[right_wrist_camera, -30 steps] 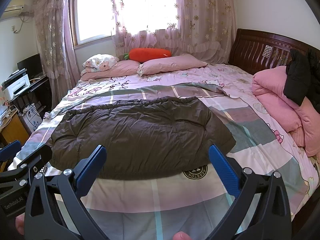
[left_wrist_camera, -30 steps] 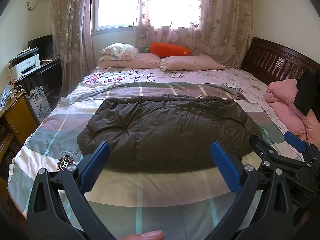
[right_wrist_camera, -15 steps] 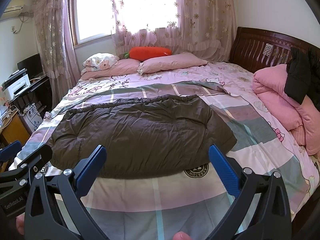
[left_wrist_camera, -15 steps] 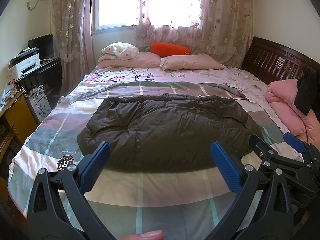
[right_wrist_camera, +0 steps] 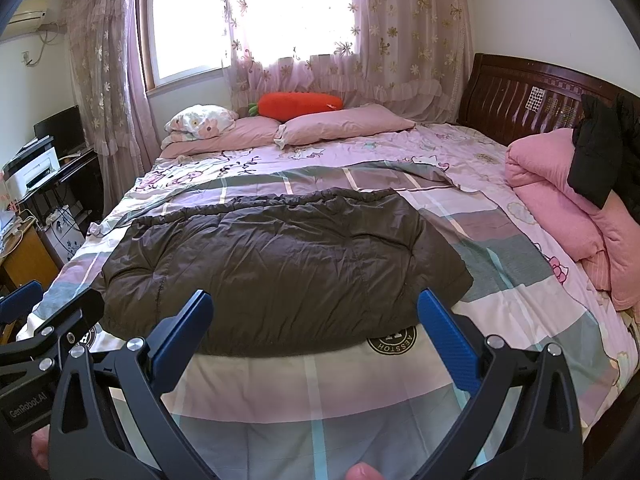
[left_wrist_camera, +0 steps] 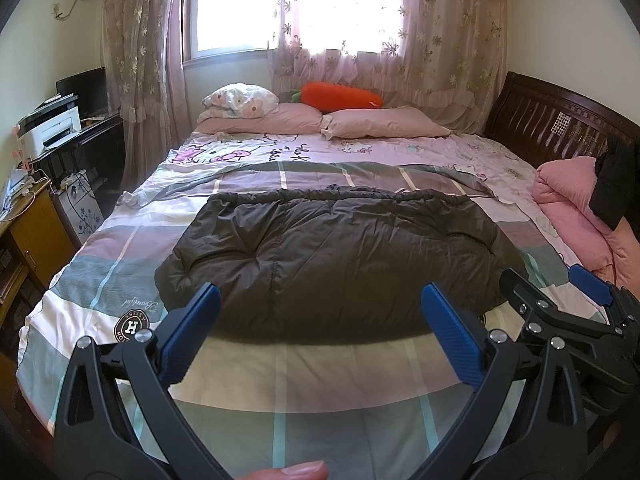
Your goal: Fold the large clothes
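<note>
Nothing shifted over the last second: jacket [left_wrist_camera: 332,264] lay folded mid-frame on bed [left_wrist_camera: 280,380]. Left gripper [left_wrist_camera: 320,332] and right gripper [right_wrist_camera: 316,332] hovered low, jaws spread, empty. Fold looked finished.

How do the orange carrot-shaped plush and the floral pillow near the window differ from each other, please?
The carrot plush is plain bright orange with a green tuft at one end; the floral pillow is white with pink flowers. The carrot plush is long and rounded like a bolster, lying behind the two pink pillows; the floral pillow is shorter and squarer and sits on top of the left one. Both lie beneath the curtain, far from the dark jacket.
</note>
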`<state>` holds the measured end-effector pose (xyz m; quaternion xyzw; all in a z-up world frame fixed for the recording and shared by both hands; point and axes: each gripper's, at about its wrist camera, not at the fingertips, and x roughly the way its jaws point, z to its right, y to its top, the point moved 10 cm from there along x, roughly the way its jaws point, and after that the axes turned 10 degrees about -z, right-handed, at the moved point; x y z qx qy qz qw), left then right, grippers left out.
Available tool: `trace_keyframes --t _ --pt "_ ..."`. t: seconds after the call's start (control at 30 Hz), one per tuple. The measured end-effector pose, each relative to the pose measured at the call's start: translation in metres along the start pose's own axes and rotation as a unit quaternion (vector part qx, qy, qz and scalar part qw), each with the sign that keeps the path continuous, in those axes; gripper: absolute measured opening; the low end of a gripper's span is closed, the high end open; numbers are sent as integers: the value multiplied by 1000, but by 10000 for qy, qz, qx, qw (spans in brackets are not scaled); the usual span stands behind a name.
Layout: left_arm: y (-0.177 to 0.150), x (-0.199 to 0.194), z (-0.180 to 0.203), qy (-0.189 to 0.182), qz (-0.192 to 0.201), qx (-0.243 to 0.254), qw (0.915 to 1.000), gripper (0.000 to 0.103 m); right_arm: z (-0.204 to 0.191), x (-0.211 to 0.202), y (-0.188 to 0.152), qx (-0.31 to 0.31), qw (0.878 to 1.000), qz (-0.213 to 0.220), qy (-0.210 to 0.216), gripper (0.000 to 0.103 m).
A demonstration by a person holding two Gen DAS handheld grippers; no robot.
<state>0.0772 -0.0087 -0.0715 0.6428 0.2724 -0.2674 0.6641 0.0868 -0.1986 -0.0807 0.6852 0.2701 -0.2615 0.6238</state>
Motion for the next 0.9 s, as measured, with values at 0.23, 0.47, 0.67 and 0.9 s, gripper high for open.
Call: trace_keyframes --t 0.23,0.47,0.67,0.9 --pt "-2 1 -1 28 -1 4 10000 101 1 1 -2 1 10000 -18 2 102" --pt "-3 3 0 54 -20 37 10000 101 4 3 -6 7 10000 -51 -34 102" --pt "-4 9 -3 -4 -293 45 9996 101 6 6 -6 -24 9999 -99 -31 102" --pt "30 13 -79 30 -443 -1081 9931 101 12 48 10 121 9975 -695 -53 102"
